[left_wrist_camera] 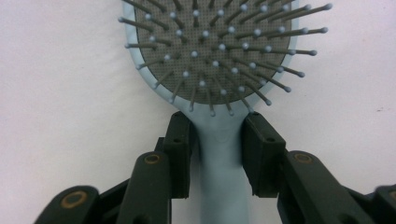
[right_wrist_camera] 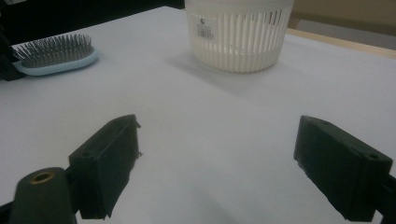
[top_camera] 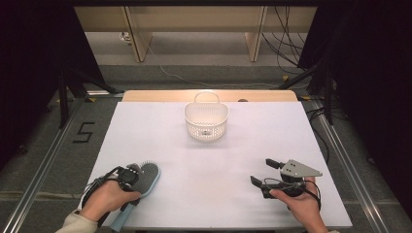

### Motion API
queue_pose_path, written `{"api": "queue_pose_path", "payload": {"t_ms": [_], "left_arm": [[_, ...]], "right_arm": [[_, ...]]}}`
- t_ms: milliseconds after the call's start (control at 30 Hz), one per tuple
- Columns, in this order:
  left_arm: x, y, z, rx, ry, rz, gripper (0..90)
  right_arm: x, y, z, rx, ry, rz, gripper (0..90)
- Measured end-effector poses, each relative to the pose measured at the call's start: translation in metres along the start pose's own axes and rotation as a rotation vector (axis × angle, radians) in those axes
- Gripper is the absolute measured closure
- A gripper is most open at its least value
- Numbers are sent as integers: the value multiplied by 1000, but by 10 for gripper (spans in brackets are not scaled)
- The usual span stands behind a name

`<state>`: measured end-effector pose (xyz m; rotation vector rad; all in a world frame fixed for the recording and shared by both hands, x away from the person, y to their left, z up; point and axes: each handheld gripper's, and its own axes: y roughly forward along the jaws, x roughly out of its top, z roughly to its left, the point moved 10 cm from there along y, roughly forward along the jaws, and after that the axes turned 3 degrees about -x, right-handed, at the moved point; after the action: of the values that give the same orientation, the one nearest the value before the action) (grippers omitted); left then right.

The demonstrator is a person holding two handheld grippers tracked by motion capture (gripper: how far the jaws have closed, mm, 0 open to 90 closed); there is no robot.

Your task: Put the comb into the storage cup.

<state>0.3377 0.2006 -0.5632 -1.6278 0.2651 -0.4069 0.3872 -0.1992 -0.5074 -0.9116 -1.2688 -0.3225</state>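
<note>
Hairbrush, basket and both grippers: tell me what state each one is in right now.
Hairbrush: flat on the table, bristles up, neck between the jaws.
Basket: upright, apparently empty, handle raised.
Left gripper: shut on the hairbrush neck.
Right gripper: open, nothing between its jaws.

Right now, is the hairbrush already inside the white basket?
No. The hairbrush lies bristles-up on the table near the left claw, well apart from the white basket.

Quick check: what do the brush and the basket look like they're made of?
Pale blue paddle hairbrush: smooth matte body, probably plastic; grey cushion pad looks rubbery, with ball-tipped pins. White slotted round basket: likely moulded plastic, faint sheen, thin even ribs.
</note>
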Motion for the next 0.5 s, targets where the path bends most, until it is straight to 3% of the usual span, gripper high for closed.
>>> {"api": "queue_pose_path", "payload": {"t_ms": [500], "left_arm": [[2,-1,0,-12,38,-25,693]], "right_arm": [[0,0,0,2,1,0,148]]}}
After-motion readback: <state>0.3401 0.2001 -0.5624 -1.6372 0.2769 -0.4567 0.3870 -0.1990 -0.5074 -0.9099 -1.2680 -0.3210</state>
